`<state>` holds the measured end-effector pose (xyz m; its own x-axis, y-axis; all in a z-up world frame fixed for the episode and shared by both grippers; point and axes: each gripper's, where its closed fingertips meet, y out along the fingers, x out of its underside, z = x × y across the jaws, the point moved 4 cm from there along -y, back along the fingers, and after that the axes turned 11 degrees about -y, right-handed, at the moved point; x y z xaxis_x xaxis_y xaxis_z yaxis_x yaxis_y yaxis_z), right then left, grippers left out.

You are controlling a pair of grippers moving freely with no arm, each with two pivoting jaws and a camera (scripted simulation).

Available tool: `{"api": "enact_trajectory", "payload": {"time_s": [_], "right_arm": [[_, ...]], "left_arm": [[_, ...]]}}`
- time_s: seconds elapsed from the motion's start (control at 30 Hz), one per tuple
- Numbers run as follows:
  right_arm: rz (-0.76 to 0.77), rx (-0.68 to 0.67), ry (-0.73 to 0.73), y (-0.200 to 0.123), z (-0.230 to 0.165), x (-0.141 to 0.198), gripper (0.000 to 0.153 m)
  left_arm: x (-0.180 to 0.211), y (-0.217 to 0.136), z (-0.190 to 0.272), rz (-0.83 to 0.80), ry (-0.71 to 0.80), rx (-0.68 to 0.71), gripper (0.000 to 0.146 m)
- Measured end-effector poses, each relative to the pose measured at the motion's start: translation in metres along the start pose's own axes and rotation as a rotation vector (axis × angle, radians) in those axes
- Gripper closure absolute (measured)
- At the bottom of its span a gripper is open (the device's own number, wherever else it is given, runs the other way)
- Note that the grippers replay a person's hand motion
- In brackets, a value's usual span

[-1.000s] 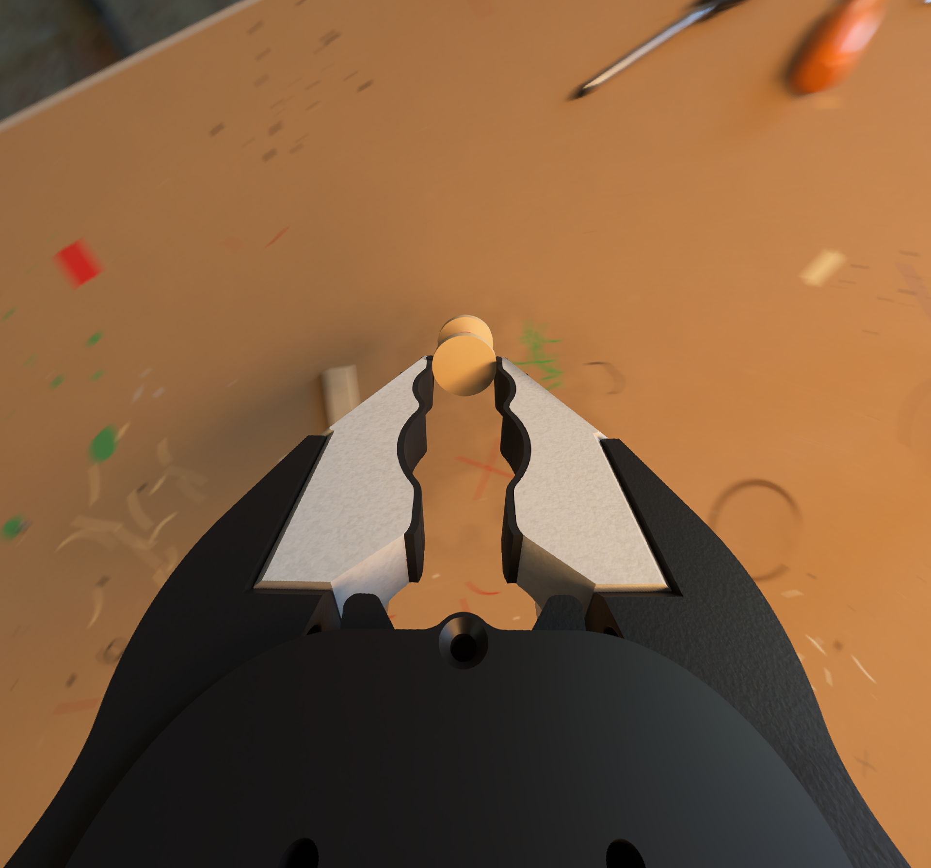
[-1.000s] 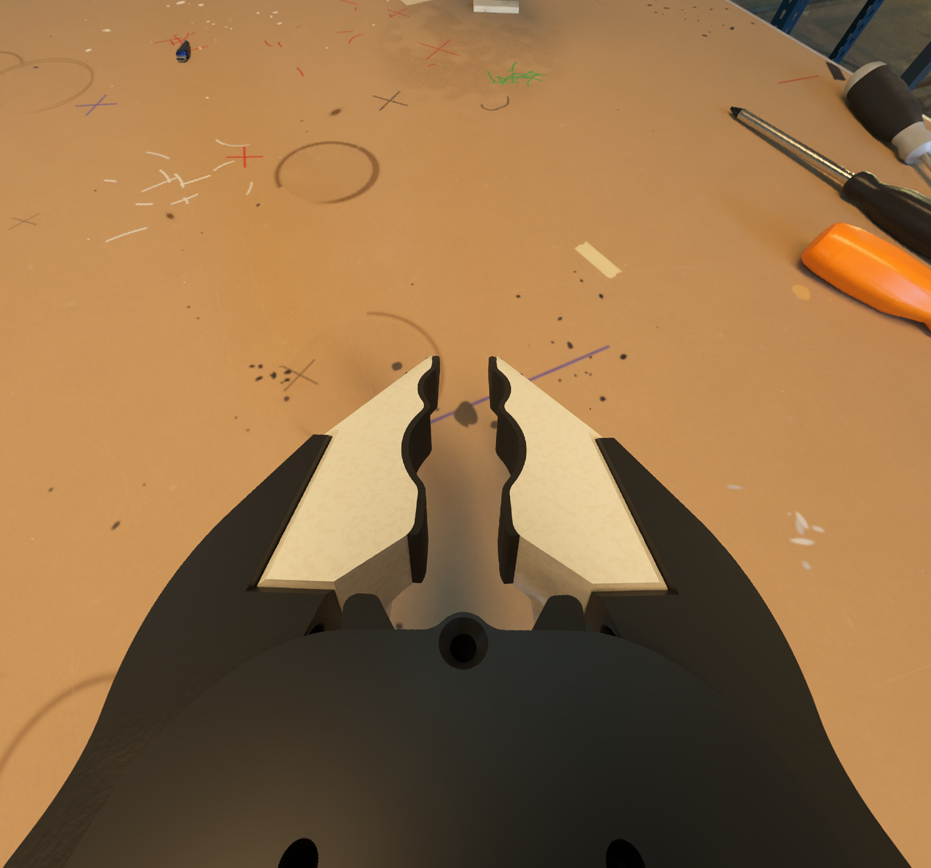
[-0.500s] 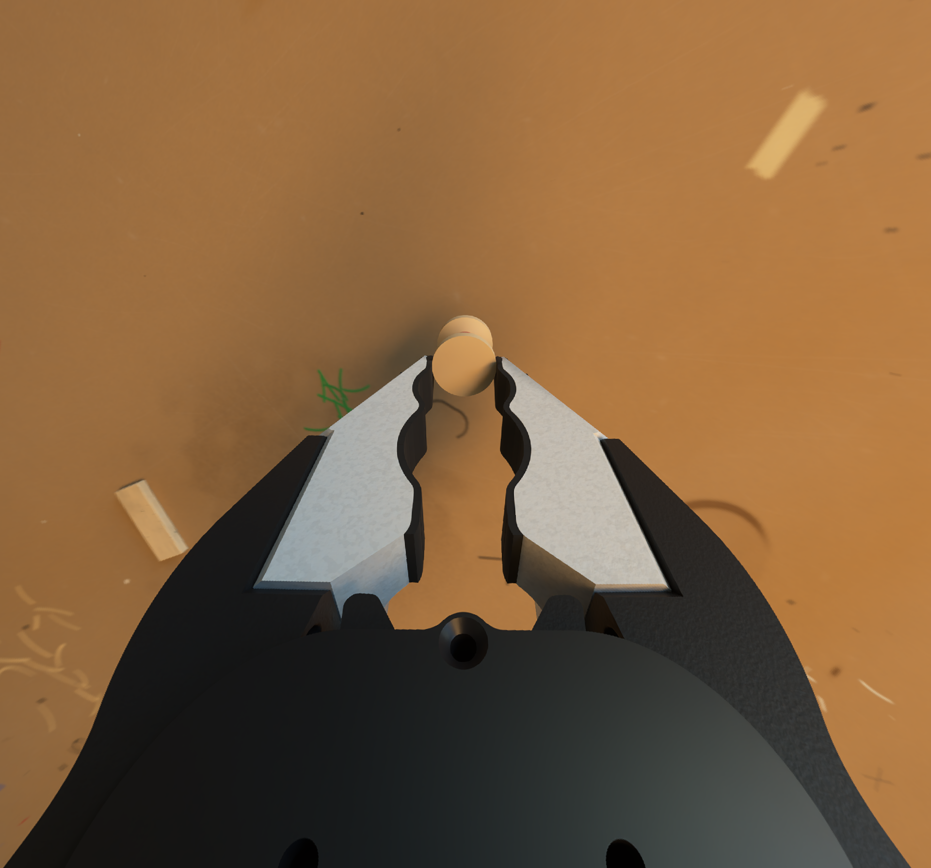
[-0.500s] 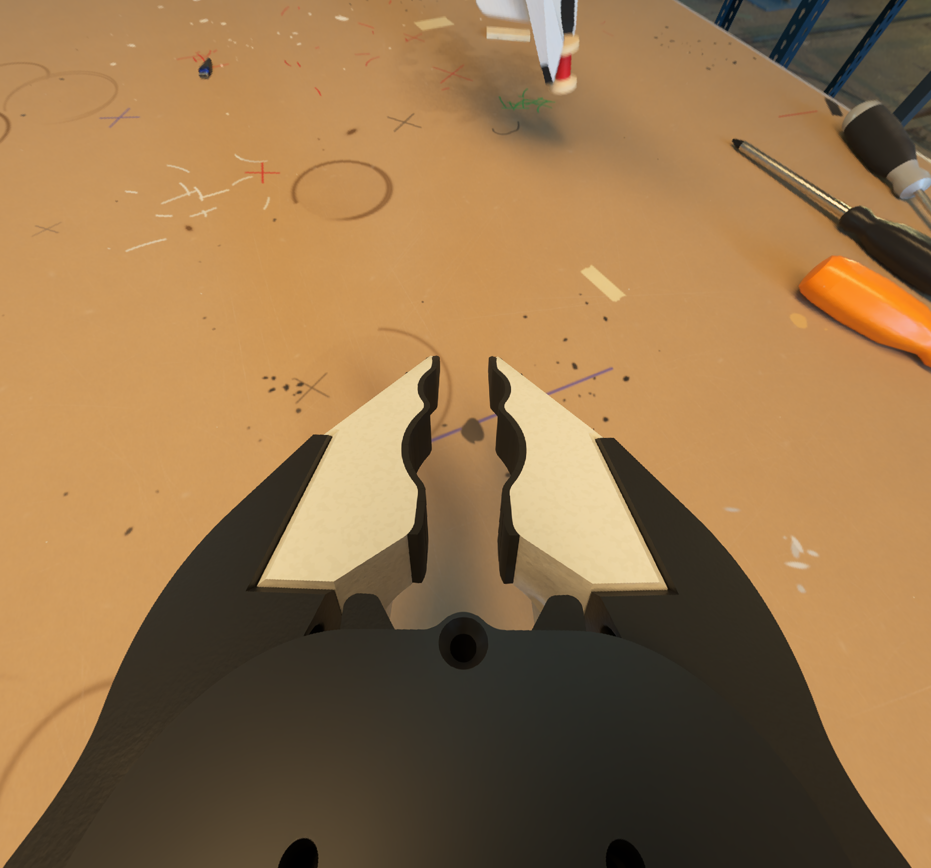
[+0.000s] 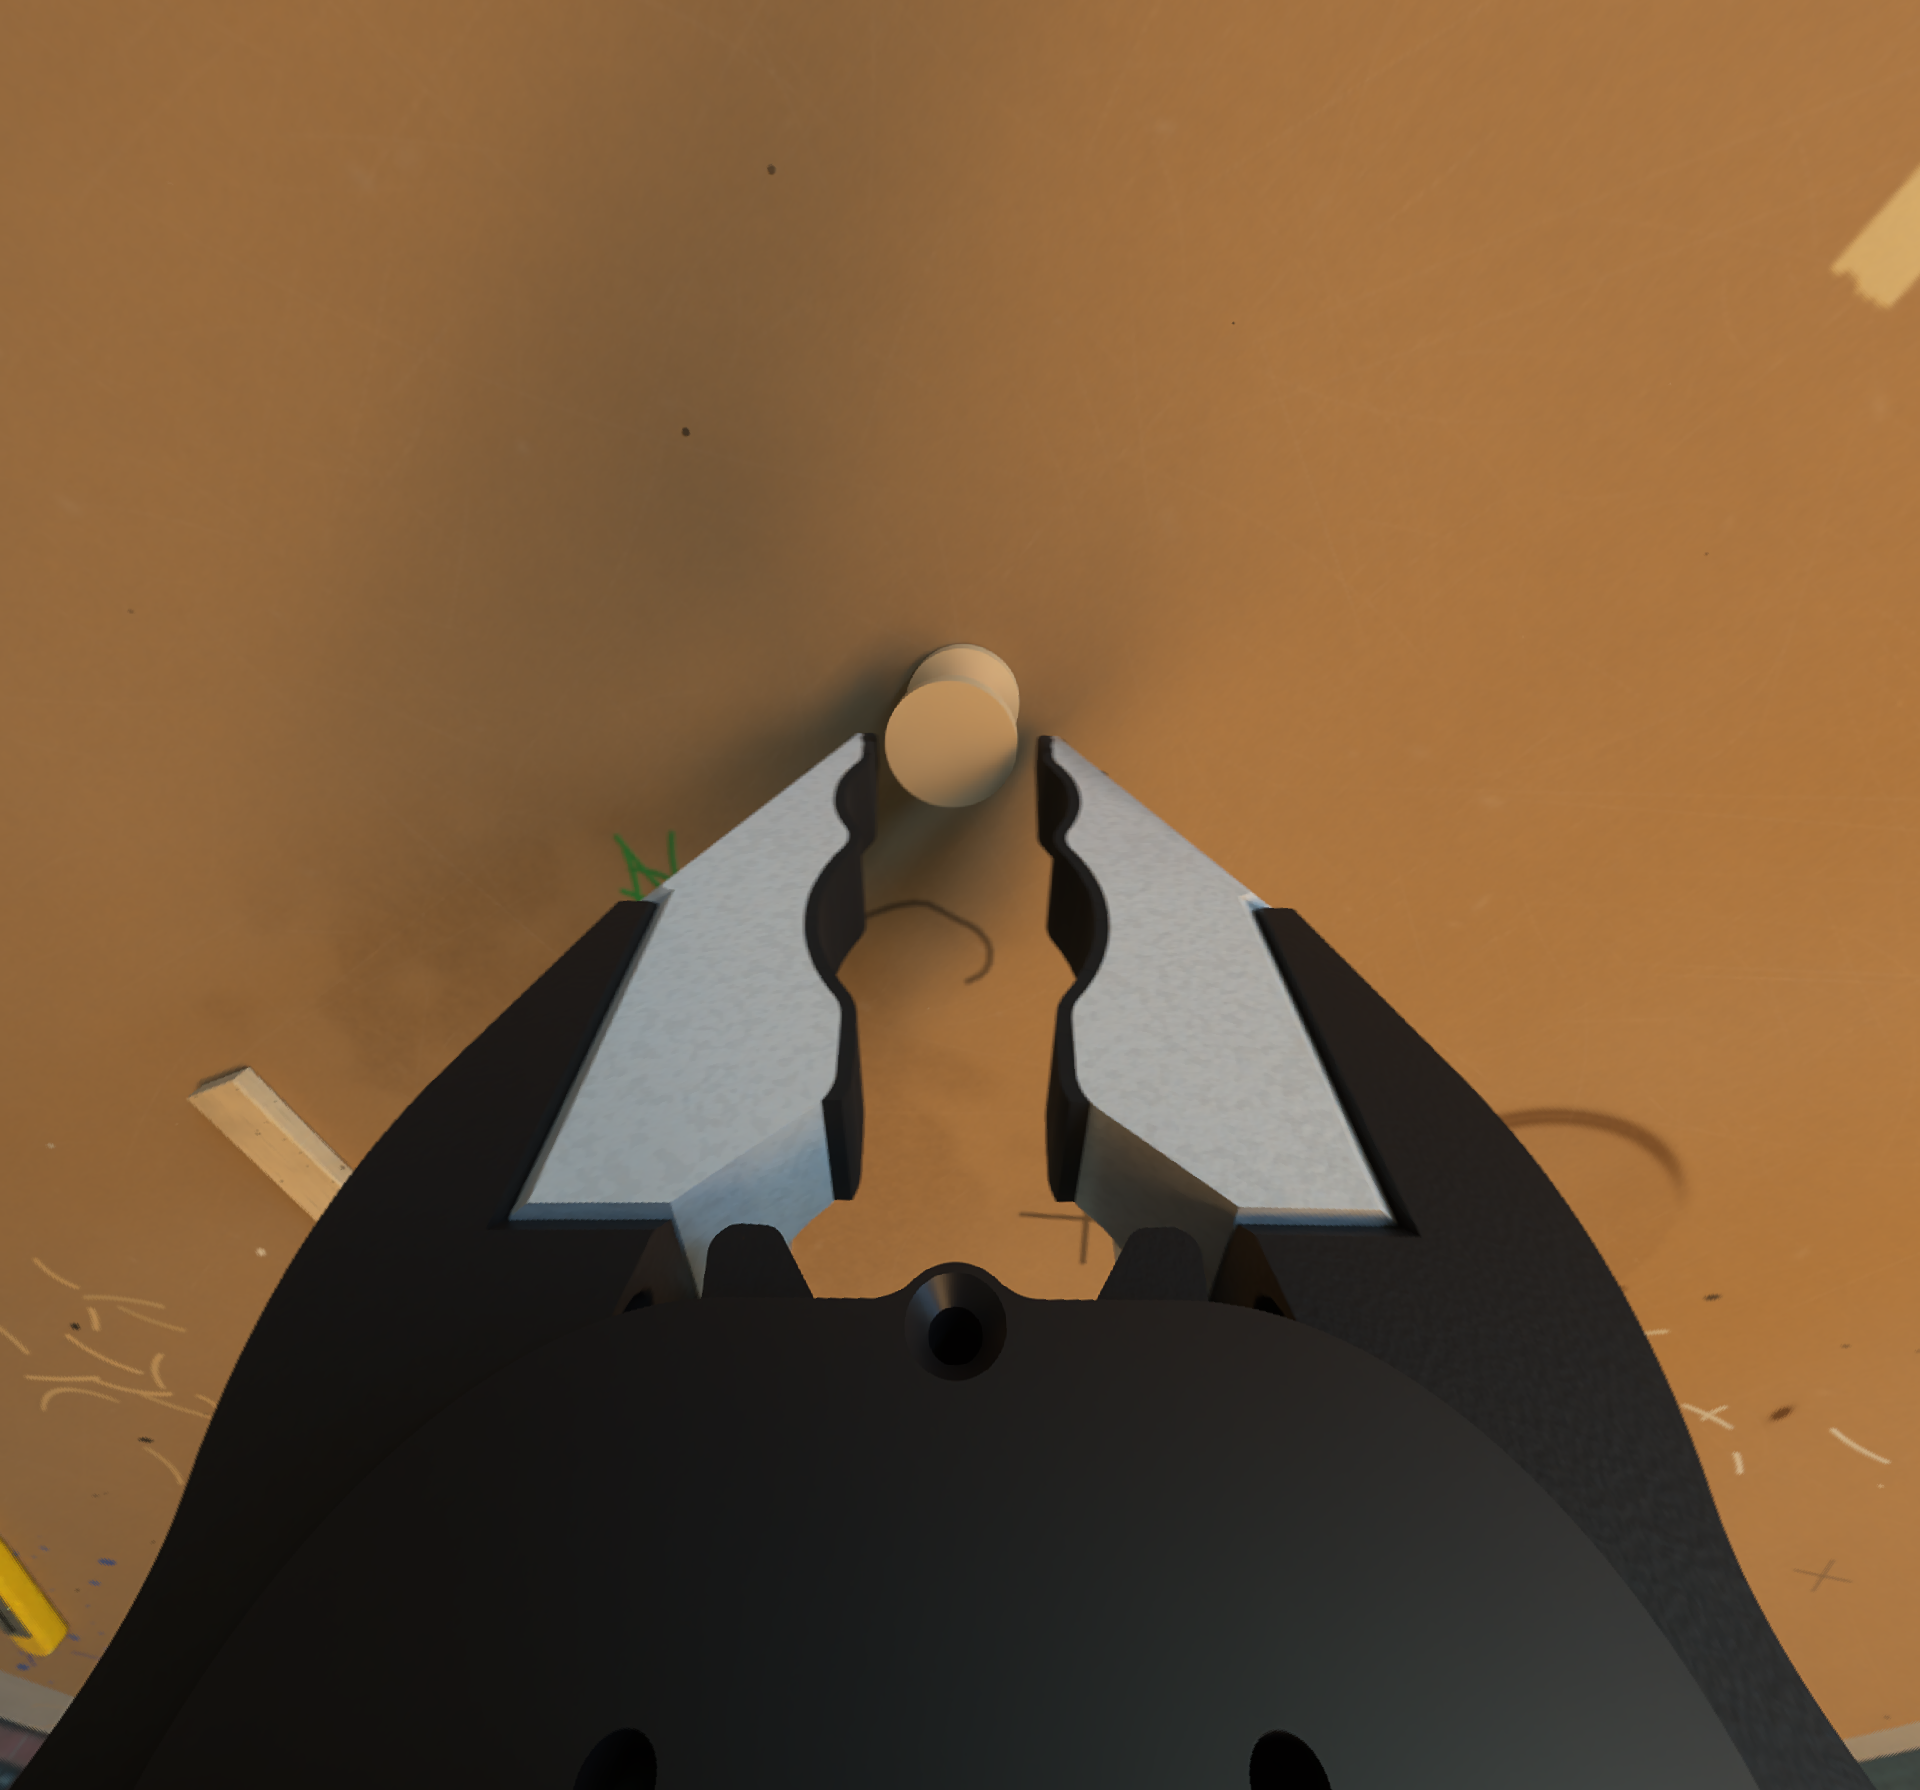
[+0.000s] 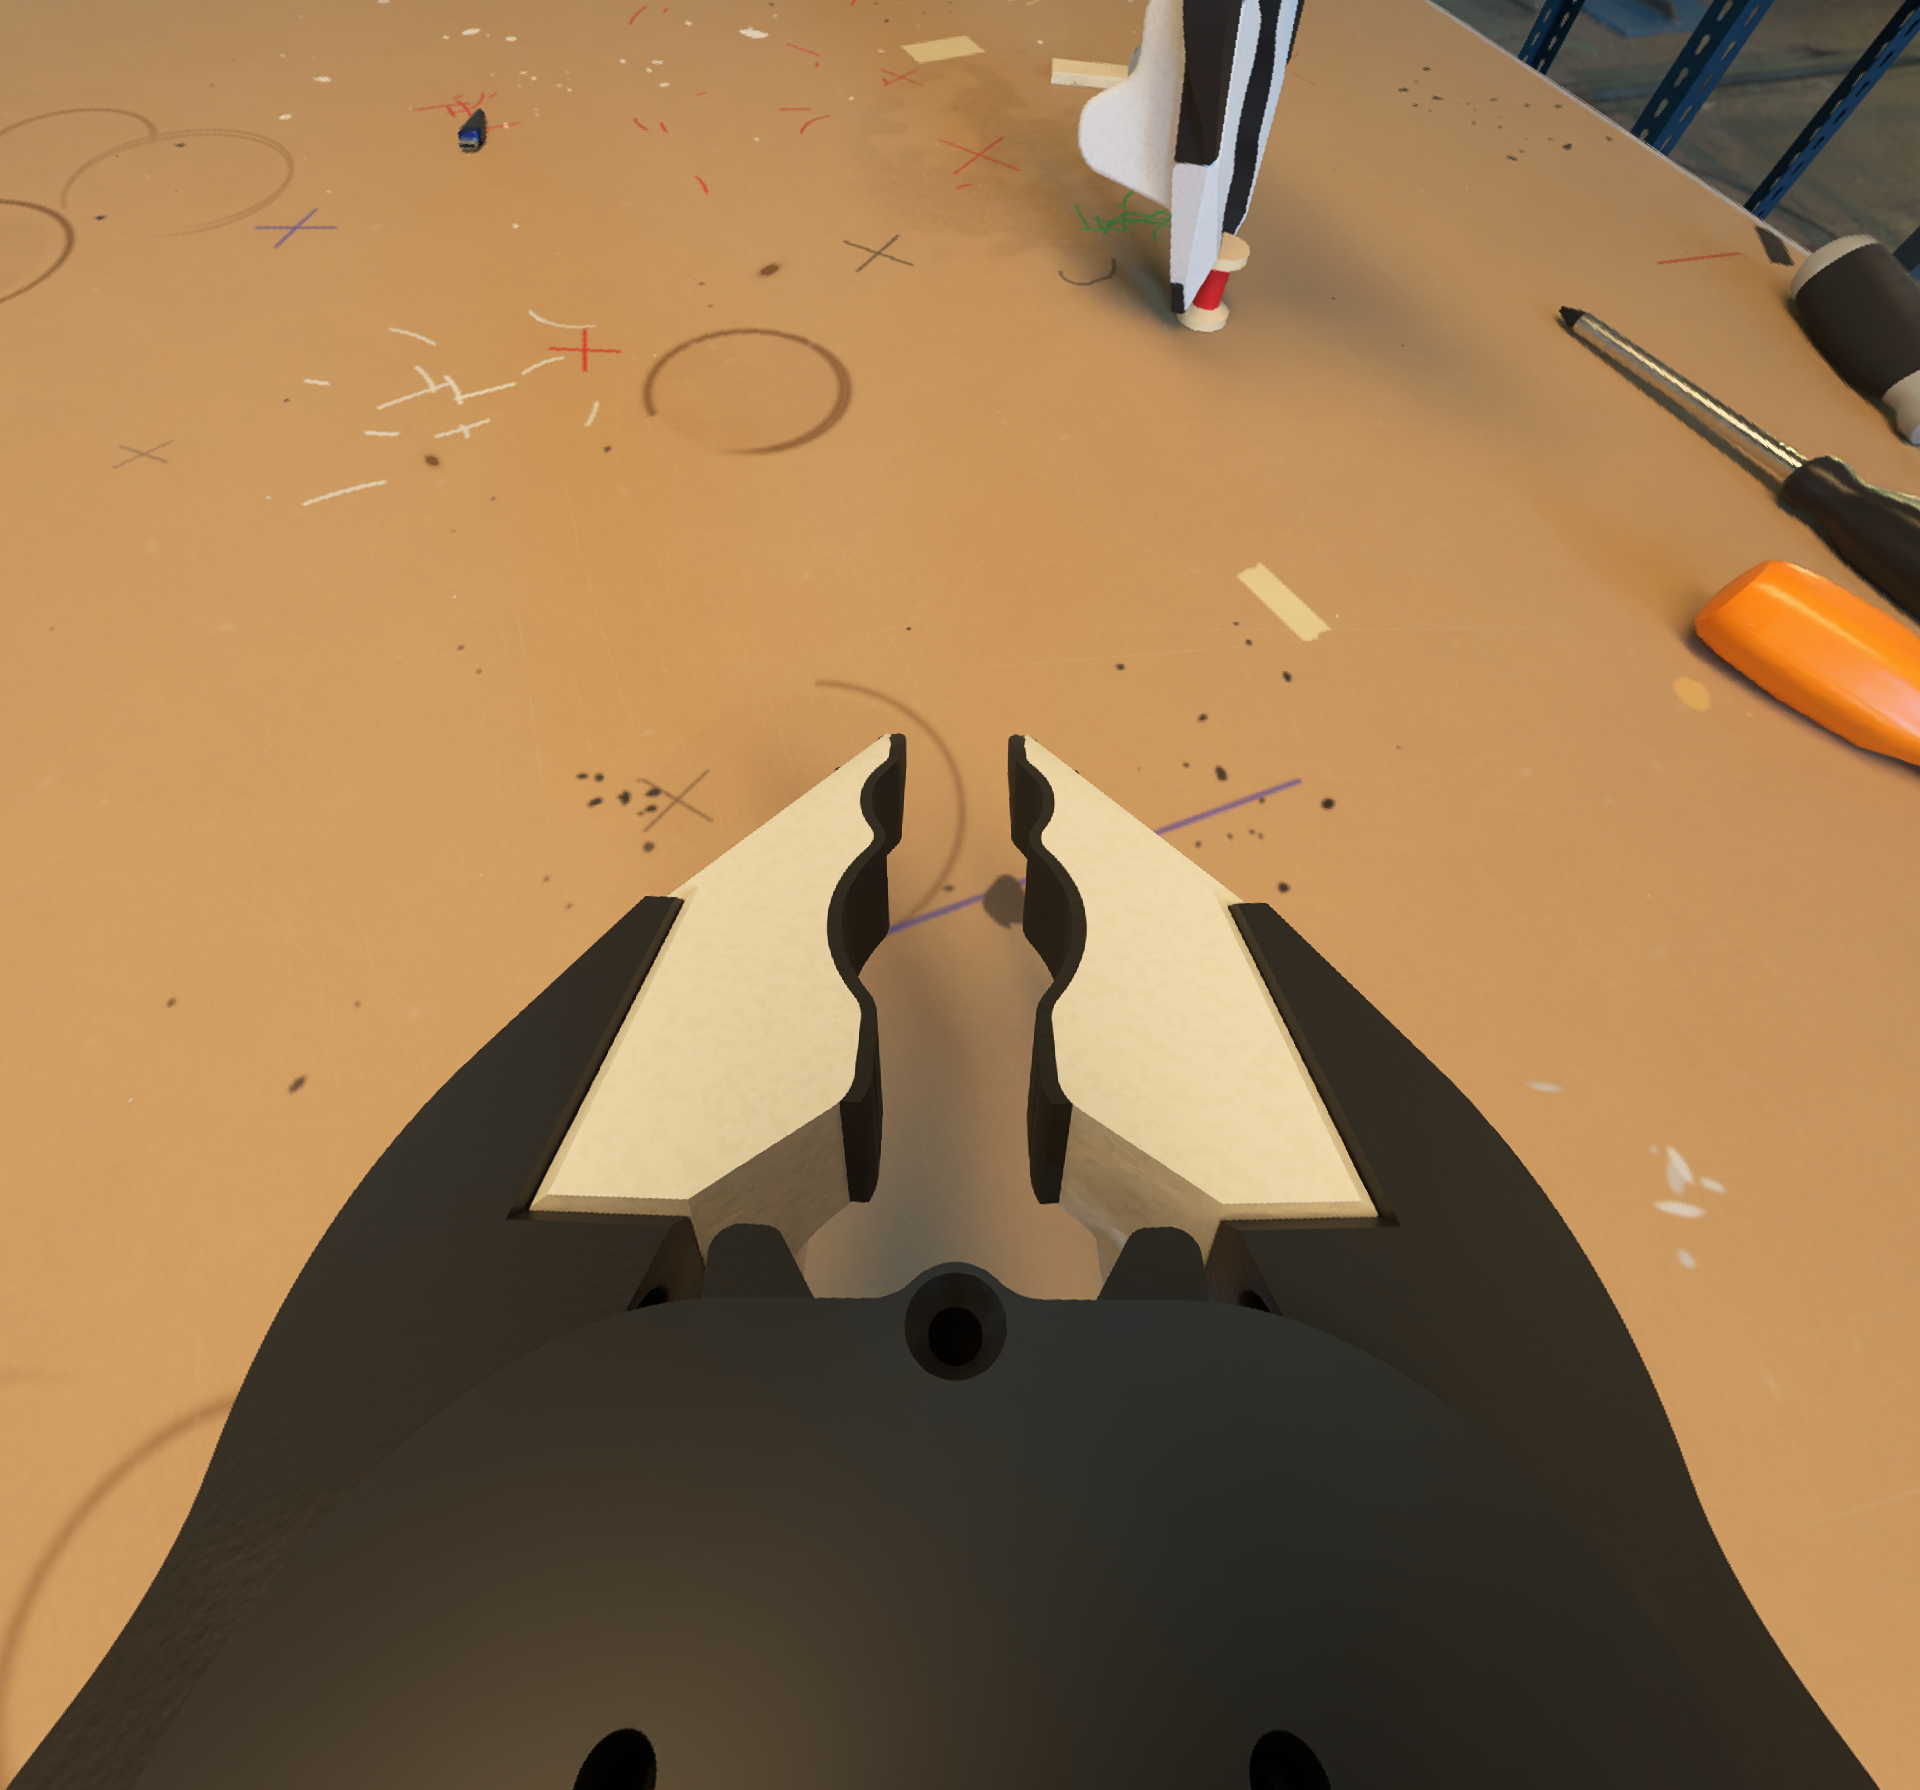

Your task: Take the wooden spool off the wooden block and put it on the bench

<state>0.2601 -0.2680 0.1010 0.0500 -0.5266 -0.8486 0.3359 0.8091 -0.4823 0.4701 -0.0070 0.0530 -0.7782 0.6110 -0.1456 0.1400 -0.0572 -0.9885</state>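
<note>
The wooden spool stands upright on the brown bench, seen from above in the left wrist view. My left gripper is open, with a thin gap between the spool and each fingertip. The right wrist view shows the spool with red thread, its base on the bench, and the left gripper's fingers pointing down around it. My right gripper hovers low over the bench, jaws a little apart and empty. No wooden block is in view.
Two dark-handled screwdrivers and an orange handle lie at the right. A wood strip lies left of the left gripper. The bench edge and blue racks are at the far right. Chips and pen marks dot the surface.
The left gripper came down with the spool until it stood on the bench, then its jaws spread off it. The right gripper hardly moved.
</note>
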Motion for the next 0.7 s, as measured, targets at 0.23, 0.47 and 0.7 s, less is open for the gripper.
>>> {"api": "enact_trajectory", "payload": {"time_s": [0.23,0.47,0.7], "right_arm": [[0.000,0.011,0.009,-0.001,0.002,0.002,0.133],[0.020,0.036,0.015,-0.004,0.007,0.000,0.133],[0.027,0.077,0.050,-0.007,0.014,0.004,0.133]], "left_arm": [[0.003,-0.070,0.006,0.244,-0.028,0.218,0.087],[0.069,-0.167,-0.081,0.617,-0.075,0.005,0.079],[0.130,-0.104,-0.166,0.125,-0.289,-0.064,0.086]]}}
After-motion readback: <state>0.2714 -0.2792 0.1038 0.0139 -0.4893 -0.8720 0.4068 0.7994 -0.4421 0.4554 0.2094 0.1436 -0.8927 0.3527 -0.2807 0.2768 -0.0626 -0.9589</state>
